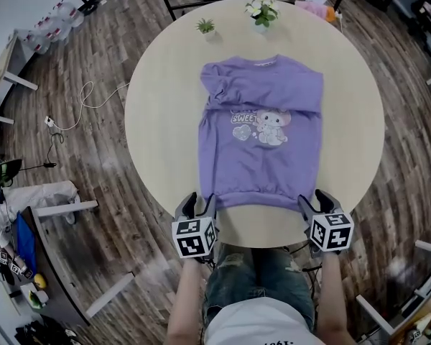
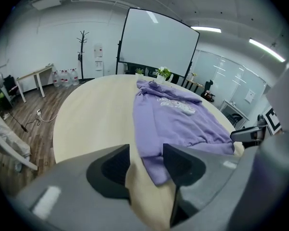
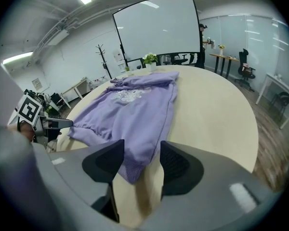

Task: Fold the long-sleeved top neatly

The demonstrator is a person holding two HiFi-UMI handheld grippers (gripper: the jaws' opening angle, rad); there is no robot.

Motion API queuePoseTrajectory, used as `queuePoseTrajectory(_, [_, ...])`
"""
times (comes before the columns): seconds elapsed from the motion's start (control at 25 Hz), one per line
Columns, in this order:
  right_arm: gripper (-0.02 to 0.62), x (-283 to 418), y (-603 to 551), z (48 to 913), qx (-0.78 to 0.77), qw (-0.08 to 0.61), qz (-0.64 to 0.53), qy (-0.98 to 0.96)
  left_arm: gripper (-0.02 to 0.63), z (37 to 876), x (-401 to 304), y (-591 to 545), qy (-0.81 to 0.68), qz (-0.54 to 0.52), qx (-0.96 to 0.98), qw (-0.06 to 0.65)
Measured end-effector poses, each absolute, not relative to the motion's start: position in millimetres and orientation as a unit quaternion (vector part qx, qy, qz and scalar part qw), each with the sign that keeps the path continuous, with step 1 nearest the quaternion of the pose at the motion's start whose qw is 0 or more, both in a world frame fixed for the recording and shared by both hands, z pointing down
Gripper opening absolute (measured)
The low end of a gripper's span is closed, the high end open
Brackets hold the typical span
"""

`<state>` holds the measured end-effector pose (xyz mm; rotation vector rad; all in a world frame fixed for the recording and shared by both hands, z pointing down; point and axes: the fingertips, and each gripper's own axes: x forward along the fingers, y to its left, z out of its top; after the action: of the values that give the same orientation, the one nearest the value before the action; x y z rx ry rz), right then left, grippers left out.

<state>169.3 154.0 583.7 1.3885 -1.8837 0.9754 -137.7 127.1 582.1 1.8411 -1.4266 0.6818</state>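
1. The long-sleeved top (image 1: 262, 131) is purple with a cartoon print on the chest. It lies flat on the round beige worktop (image 1: 165, 106), with its collar at the far side and its ribbed hem along the edge nearest the person.
2. Both sleeves are folded in across the body of the top, so its outline is roughly rectangular.
3. The left gripper (image 1: 199, 201) sits at the left corner of the hem. In the left gripper view its jaws stand wide apart and the purple hem corner lies between them, closer to the right-hand jaw. Neither pad presses on the cloth.
4. The right gripper (image 1: 314, 201) sits at the right corner of the hem. In the right gripper view its jaws are also spread wide, and the ribbed corner reaches into the gap between them without being clamped.
5. Both grippers point down at the near edge of the worktop, one at each end of the hem.
6. Two small potted plants (image 1: 262, 11) stand at the far rim, well apart from the top.
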Motion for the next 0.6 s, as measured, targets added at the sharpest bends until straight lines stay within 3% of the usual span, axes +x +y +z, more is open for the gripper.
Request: queuePoseTrajectory(0.6, [0.203, 161.9, 168.5, 610.0, 0.511, 0.274, 0.439, -0.686, 0.224, 600.6, -126.7, 141.7, -0.534, 0.256, 0.700, 0.399])
